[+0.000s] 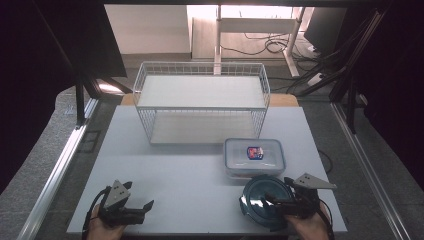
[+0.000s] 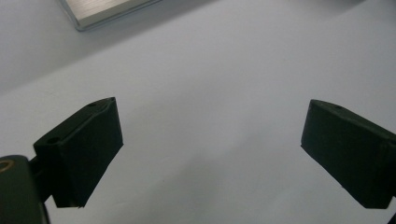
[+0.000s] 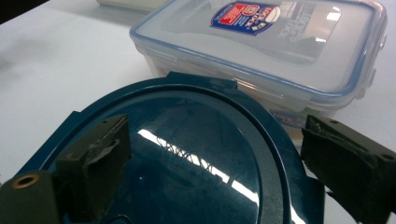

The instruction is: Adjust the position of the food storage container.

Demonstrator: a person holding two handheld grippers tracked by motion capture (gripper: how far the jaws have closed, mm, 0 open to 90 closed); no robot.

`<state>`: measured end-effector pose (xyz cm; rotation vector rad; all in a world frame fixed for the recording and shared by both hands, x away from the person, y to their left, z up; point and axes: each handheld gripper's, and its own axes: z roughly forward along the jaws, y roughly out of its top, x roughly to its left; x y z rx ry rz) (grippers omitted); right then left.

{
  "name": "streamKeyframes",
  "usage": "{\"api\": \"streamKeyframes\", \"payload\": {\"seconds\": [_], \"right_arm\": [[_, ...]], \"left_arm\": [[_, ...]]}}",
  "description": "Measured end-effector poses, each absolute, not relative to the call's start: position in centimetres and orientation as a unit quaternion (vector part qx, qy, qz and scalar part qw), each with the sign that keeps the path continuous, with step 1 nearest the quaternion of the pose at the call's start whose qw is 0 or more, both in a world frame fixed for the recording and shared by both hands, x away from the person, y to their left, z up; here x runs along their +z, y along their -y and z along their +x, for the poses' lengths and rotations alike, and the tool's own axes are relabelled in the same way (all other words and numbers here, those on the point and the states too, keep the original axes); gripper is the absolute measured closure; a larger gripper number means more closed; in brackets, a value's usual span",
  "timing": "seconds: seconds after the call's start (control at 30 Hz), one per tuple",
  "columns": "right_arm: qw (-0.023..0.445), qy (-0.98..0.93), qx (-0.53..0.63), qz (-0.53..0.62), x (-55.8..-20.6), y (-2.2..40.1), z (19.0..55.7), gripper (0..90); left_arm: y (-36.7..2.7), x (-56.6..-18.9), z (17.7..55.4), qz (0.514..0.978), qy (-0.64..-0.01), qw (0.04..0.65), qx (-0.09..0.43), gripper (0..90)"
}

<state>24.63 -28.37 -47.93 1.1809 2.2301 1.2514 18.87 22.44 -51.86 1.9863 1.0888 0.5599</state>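
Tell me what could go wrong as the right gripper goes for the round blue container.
The right gripper hangs open over the round blue container, whose glossy lid looks wider than the jaws, so a grip may slip. The clear box sits right behind it; a push could knock that box. The container is near the table front edge and might slide off.

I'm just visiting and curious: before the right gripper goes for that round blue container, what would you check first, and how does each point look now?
1. Right gripper jaws open: ok.
2. Round blue container lies under those jaws: ok.
3. Jaws wide enough to span its lid: not ok, so take the rim.
4. Clear rectangular box close behind may get nudged: not ok.
5. Left gripper open, nothing between its jaws: ok.
6. Wire shelf has room: ok.
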Motion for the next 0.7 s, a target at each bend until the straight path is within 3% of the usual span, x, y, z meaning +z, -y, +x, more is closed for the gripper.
{"api": "streamKeyframes", "payload": {"seconds": [0.7], "right_arm": [[0.180, -0.786, 0.424, 0.413, -48.00, 28.52, 24.53, 15.2]], "left_arm": [[-22.43, -52.27, 19.08, 0.784, -0.427, 0.401, 0.209, 5.8]]}}
